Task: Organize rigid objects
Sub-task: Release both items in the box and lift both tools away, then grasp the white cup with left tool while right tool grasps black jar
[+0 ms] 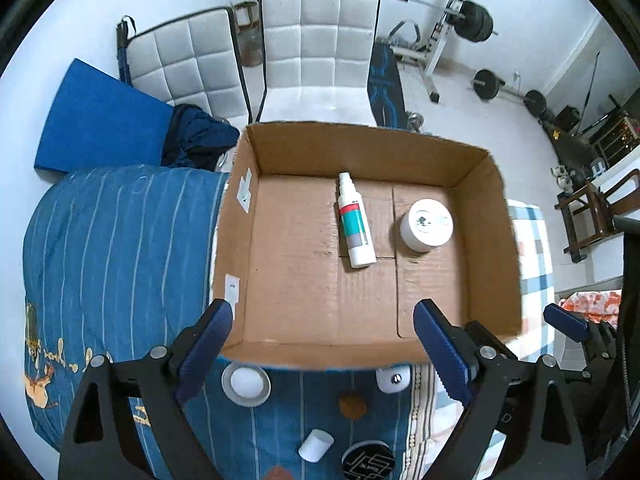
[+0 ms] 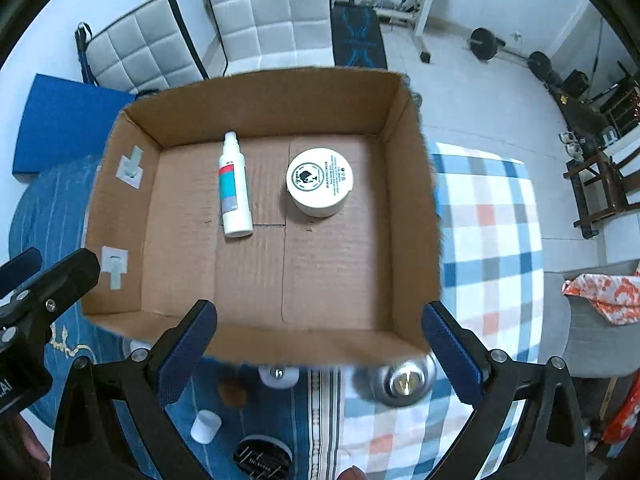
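An open cardboard box (image 1: 440,164) (image 2: 272,104) sits on a blue bedspread. On its floor lie a white spray bottle (image 1: 354,222) (image 2: 233,188) with a teal and red label and, to its right, a round white jar (image 1: 426,224) (image 2: 319,181). My left gripper (image 1: 326,350) hangs open and empty above the box's near wall. Over that same near wall my right gripper (image 2: 320,340) is open wide, also empty. In front of the box lie a white-centred round lid (image 1: 246,384), a small white cylinder (image 1: 316,445) (image 2: 205,426), a white roller-top object (image 1: 394,379) (image 2: 279,375), a black round tin (image 1: 367,462) (image 2: 262,458) and a silver can (image 2: 400,380).
Two white quilted chairs (image 1: 320,52) (image 2: 272,16) stand behind the box, with a blue mat (image 1: 100,120) to the left. A checked cloth (image 2: 488,216) covers the surface at the right. Weight plates and a barbell rack (image 1: 472,20) fill the back right of the room.
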Demonstrator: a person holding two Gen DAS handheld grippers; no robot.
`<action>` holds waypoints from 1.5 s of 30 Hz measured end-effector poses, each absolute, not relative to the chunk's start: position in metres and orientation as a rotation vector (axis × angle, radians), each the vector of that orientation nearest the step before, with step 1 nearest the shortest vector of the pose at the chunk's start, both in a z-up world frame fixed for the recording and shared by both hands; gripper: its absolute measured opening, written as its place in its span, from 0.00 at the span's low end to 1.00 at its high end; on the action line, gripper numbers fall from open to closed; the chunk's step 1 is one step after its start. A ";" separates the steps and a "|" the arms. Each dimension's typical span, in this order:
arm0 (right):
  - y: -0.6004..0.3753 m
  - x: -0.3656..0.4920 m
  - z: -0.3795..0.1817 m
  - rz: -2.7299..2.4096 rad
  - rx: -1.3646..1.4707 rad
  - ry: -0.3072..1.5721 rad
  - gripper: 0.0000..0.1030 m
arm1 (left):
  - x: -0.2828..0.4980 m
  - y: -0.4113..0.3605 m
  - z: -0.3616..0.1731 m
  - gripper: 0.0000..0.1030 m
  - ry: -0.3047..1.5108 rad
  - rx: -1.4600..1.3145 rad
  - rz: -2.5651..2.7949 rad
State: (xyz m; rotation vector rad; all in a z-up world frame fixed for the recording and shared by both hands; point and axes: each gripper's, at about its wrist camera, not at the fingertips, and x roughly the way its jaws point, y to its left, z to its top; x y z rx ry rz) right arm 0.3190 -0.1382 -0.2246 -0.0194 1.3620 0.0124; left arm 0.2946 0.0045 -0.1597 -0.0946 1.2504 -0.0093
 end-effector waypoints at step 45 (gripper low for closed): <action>-0.125 0.114 -0.407 0.081 0.033 1.777 0.76 | 0.144 0.034 -0.322 0.90 1.596 -0.062 0.083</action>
